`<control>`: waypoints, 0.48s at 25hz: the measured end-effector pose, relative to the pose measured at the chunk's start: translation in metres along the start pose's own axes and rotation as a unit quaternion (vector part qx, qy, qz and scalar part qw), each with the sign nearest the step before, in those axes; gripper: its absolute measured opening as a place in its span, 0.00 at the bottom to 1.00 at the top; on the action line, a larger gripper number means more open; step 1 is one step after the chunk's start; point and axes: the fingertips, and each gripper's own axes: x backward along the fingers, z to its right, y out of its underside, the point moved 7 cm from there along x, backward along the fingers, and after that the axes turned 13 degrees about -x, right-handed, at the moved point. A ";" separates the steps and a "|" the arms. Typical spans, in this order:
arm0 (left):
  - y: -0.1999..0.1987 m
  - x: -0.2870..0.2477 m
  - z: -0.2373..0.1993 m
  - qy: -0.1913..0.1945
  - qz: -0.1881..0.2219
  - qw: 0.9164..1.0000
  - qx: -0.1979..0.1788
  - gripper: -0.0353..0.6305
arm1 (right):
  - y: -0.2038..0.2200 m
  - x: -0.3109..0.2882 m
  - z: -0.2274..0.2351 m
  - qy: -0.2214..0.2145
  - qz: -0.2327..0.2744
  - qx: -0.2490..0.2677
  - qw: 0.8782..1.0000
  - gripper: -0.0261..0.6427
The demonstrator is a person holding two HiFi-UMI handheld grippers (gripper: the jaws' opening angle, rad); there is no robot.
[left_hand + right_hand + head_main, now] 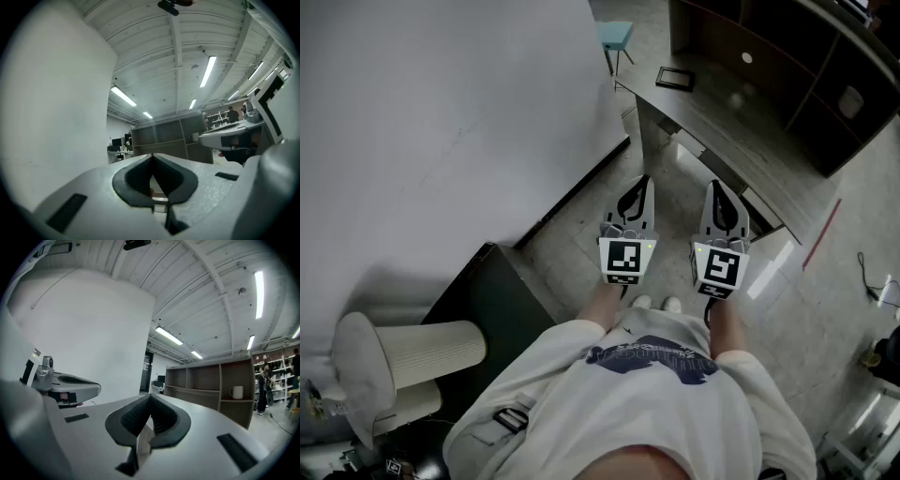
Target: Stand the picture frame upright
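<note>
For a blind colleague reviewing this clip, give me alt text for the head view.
Seen from above, a person holds the left gripper and right gripper side by side, both shut and empty, pointing toward a grey desk. A black picture frame lies flat at the desk's far end, beyond both grippers.

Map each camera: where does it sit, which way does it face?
Head view: on the person's head, looking steeply down; shows shirt, left gripper, right gripper, picture frame flat on the desk.
Left gripper view: on the left gripper, level along its shut jaws toward the shelf unit; right gripper at right.
Right gripper view: on the right gripper, level along shut jaws; left gripper at left.
Shared: both gripper views see the shelf unit.
</note>
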 end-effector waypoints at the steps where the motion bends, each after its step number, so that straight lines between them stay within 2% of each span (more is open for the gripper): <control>1: 0.000 0.000 0.000 0.000 0.000 1.000 -0.001 0.06 | 0.000 0.000 -0.001 -0.001 0.000 0.000 1.000 0.03; 12: -0.001 -0.004 0.006 0.001 -0.005 1.000 -0.005 0.06 | 0.002 0.001 0.006 -0.004 -0.004 0.010 1.000 0.03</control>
